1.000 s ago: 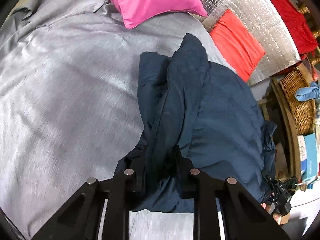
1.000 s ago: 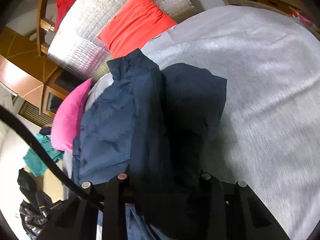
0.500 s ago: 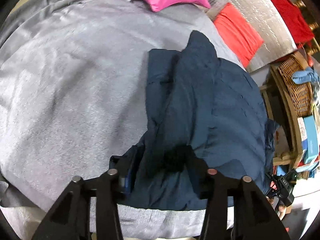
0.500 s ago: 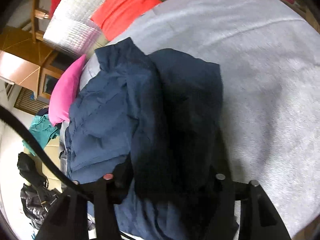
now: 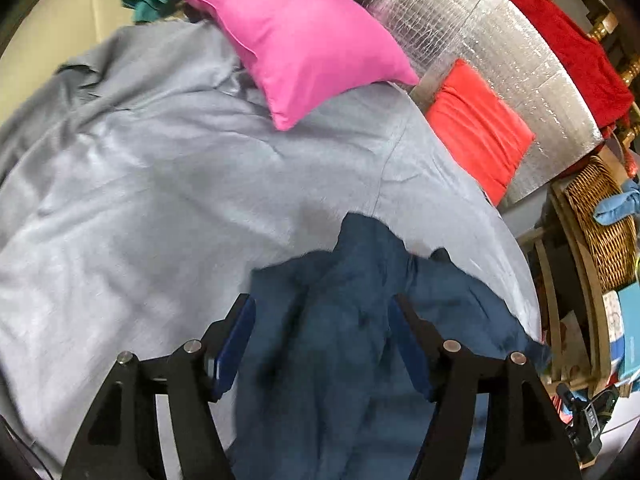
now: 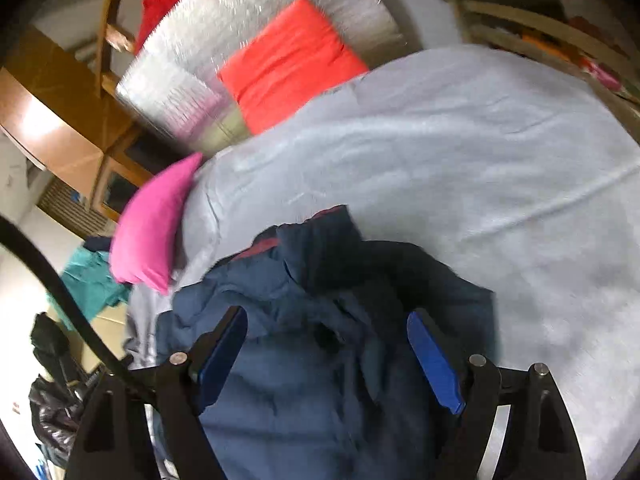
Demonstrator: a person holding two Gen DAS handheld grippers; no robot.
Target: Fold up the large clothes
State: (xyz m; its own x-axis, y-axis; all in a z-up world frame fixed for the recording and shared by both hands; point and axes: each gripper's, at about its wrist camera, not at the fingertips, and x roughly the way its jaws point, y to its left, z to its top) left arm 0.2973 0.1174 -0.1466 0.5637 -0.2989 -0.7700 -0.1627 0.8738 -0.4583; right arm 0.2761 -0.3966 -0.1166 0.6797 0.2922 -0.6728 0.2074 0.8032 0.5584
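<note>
Across the lower middle of both wrist views lies the navy garment [image 5: 360,320], bunched in soft ridges on the grey bedspread [image 5: 140,200], which gives a broad flat surface for folding something this large. The left gripper [image 5: 320,344] frames it from below, its blue pads [image 5: 234,344] standing apart on either side of a raised fold; the jaws have just been opening, and cloth lies between them without being pinched, so the fold appears to have been let go where it was meant to rest. In the right wrist view the right gripper [image 6: 328,356] does the same: its jaws have just been opening too, pads wide, the garment's dark collar end (a reddish lining shows at its top edge) sitting between and beyond them, free. Both release together, probably because a wide piece needs two corners carried and dropped at once. At the upper middle of the left view a pink pillow [image 5: 304,40] sits well apart from the garment, with an orange-red cushion [image 5: 480,128] against a silver quilted panel [image 5: 500,40] at upper right.
</note>
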